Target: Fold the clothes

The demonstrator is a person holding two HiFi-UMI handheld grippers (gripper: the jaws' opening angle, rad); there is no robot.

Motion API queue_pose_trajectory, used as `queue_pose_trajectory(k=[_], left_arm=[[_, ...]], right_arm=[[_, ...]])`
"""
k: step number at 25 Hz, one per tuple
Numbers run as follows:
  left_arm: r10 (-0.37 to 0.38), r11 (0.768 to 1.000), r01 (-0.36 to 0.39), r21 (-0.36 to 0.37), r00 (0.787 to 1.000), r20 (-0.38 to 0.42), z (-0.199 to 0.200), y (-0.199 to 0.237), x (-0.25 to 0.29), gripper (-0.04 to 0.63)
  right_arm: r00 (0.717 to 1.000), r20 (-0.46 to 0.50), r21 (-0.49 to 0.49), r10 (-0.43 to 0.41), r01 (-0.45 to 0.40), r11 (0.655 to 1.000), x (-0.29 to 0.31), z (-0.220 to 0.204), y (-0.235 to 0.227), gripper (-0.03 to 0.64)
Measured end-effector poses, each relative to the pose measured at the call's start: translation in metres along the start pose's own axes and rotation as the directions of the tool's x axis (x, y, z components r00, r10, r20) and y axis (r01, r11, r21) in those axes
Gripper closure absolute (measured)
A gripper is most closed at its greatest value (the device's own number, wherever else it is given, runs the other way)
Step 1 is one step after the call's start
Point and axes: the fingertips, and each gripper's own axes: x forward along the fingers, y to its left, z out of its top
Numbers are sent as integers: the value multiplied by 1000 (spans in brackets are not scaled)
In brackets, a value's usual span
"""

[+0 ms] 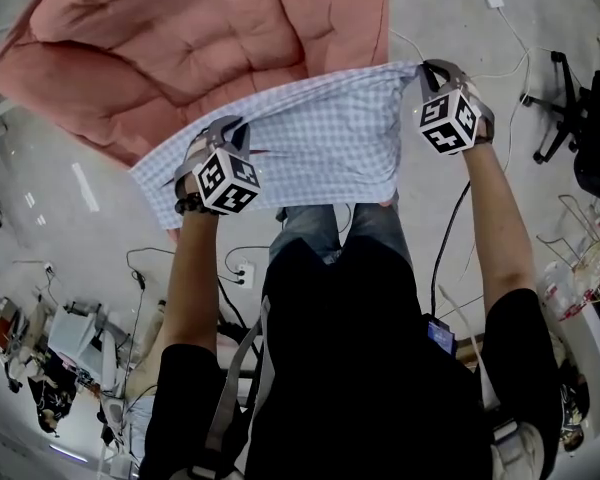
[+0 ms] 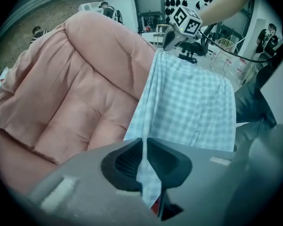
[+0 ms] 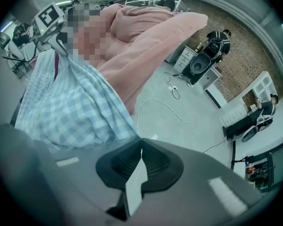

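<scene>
A light blue checked garment [image 1: 320, 148] hangs stretched in the air between my two grippers, in front of a big pink quilt [image 1: 200, 38]. My left gripper [image 1: 228, 130] is shut on the garment's left edge; in the left gripper view the cloth [image 2: 193, 102] runs straight down between the closed jaws [image 2: 144, 145]. My right gripper [image 1: 430, 70] is shut on the right corner, and a thin fold of cloth shows between its jaws [image 3: 140, 157]. Each gripper view shows the other gripper across the garment [image 3: 70, 107]: the right [image 2: 167, 42] and the left [image 3: 57, 42].
The pink quilt [image 2: 70, 93] lies beyond and to the left of the garment. Cables and a power strip [image 1: 243, 273] lie on the grey floor; a white cord [image 3: 165, 102] loops there too. An office chair [image 1: 570, 108] stands at the right. People stand by the brick wall [image 3: 217, 41].
</scene>
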Motion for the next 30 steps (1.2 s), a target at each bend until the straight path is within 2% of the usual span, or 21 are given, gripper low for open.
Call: queue_pose_trajectory(k=[7,12,19,23,26,30], left_arm=[[-154,987,156,-38,986,57,14,10,-50,574],[-122,992,125,-36,990,78,30,54,-78,575],[-128,988,133,-75,990,64,36,100,-49,575],[-100,992,103,-65,993,59,47,123,-42,577],[-98,991,104,-84,993,68,52,132,-34,575],[-135,986,137,-97,990,29,40,126,-5,574]], right_arm=[[1000,5,-13,-3,3,1000,-9,4,-9,609],[999,30,-12,-24,24,1000,-24,18,-26,610],[998,36,-47,-48,50,998,-11,33,-47,611],[995,48,-51,-85,87,995,-3,41,-60,611],[993,50,-33,-107,109,994,1,43,-70,611],[997,20,-14,-78,79,997,20,41,-54,611]])
